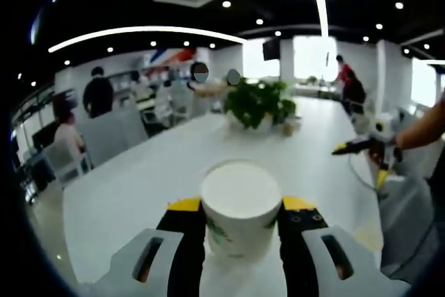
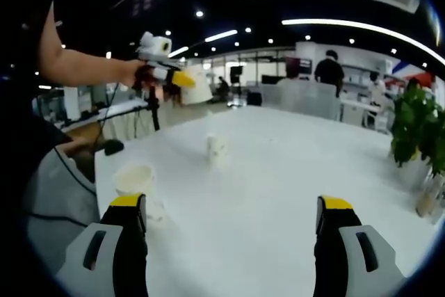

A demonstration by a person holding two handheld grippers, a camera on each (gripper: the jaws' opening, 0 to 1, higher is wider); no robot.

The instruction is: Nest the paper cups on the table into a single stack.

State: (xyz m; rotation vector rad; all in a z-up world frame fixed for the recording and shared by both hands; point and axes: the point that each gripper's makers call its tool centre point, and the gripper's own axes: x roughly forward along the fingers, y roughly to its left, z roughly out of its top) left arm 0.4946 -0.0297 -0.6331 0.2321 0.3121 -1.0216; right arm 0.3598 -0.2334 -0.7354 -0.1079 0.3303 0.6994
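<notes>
Cups across a long white surface

Surface point(image 1: 139, 186), long and white, is stretching away in both views, with its near edge running out of the picture. Plant point(image 1: 259, 102), green and leafy, is sitting in a pot toward the far middle; in the right gripper view it is cut off at the side. People are standing and sitting behind, too blurred to make out further.

Left gripper point(image 1: 240, 222) is closing its black, yellow-tipped jaws against both sides of a held cup point(image 1: 240, 206), which is standing upright with its long axis vertical. The cup is white with a faint green print; its base is hidden between the jaws, and its top is too washed out to read as mouth or bottom.

Right gripper point(image 2: 233, 222) is holding its jaws wide apart with nothing between them. Ahead, a small cup point(image 2: 215, 149) is standing upright and alone mid-surface, blurred. A nearer cup point(image 2: 134, 179), mouth up, is sitting beside the left jaw.
</notes>
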